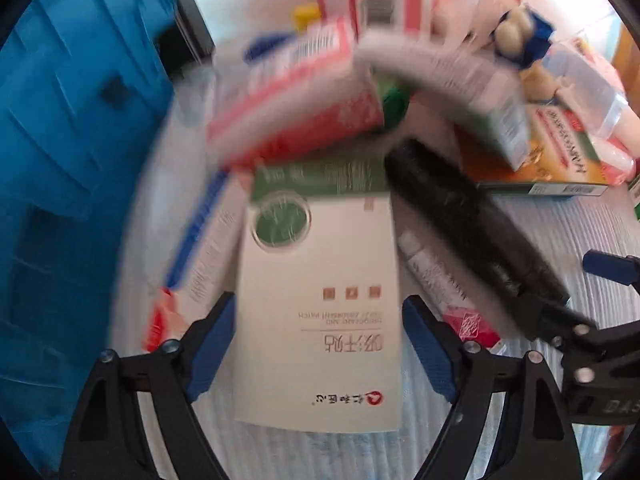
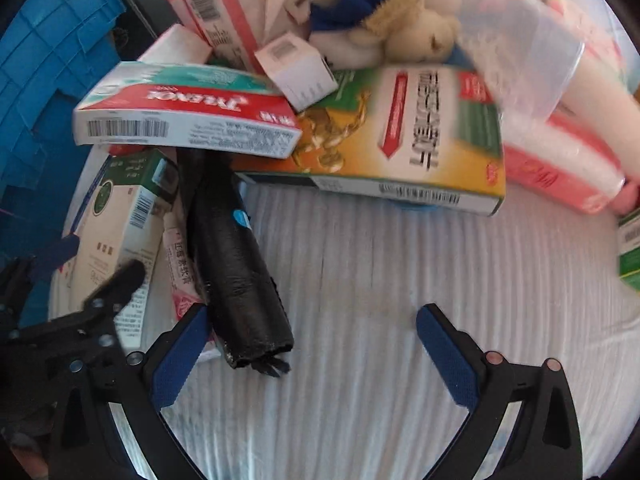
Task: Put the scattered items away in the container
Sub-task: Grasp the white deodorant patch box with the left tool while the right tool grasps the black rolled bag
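Observation:
A flat white box with a green top (image 1: 320, 300) lies on the ribbed white cloth (image 1: 540, 232). My left gripper (image 1: 320, 348) is open and points steeply down, one blue pad at each long edge of this box. A black roll (image 2: 236, 272) lies slanted beside the box; its frayed end rests just inside the left finger (image 2: 180, 356) of my open right gripper (image 2: 316, 348), which has bare cloth under the rest of its gap. The blue ribbed container (image 1: 60, 140) stands at the left, and its wall (image 2: 40, 80) also shows in the right wrist view.
A heap fills the far side: a red and white box (image 2: 188, 120), an orange and green box (image 2: 400, 132), a plush bear in blue (image 2: 400, 20), a clear bag (image 2: 528, 60) and pink packs (image 2: 560, 168). A white tube (image 1: 436, 276) lies beside the roll.

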